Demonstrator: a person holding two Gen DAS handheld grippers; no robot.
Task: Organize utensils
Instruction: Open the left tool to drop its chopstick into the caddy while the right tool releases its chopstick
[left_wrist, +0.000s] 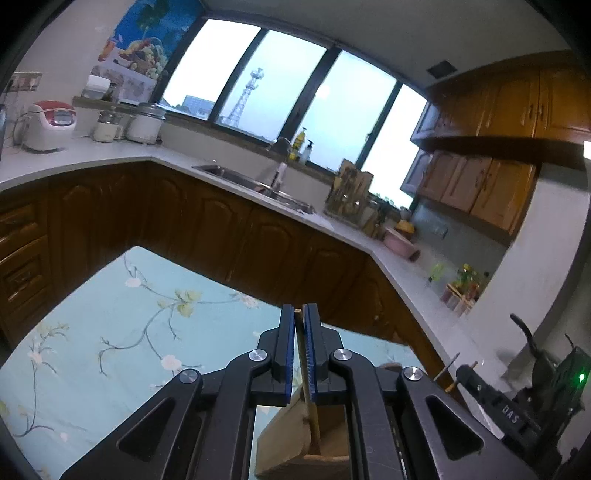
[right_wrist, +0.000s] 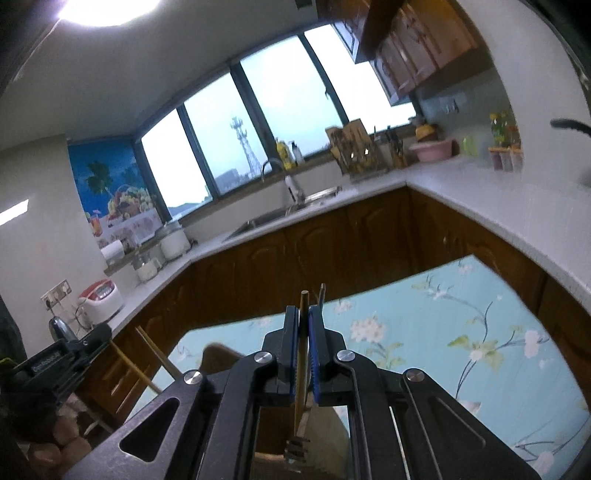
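My left gripper (left_wrist: 299, 314) is shut on a thin wooden utensil handle (left_wrist: 308, 384) that runs down between the blue pads toward a wooden holder box (left_wrist: 284, 439) below. My right gripper (right_wrist: 303, 314) is shut on a wooden-handled fork (right_wrist: 300, 373); its handle tip sticks up past the pads and its metal tines (right_wrist: 295, 448) hang low near the bottom edge. A second thin stick (right_wrist: 321, 295) stands just right of it. Both grippers are raised above the floral blue tablecloth (left_wrist: 129, 332). The other gripper shows at the edge of each view (left_wrist: 517, 398) (right_wrist: 62, 365).
Dark wood cabinets (left_wrist: 229, 229) and a white L-shaped counter (left_wrist: 406, 266) ring the table. A sink (left_wrist: 251, 181), knife block (left_wrist: 351, 192), pink bowl (left_wrist: 399, 243) and rice cooker (left_wrist: 48, 125) stand on the counter. Wooden sticks (right_wrist: 155, 358) lean at left.
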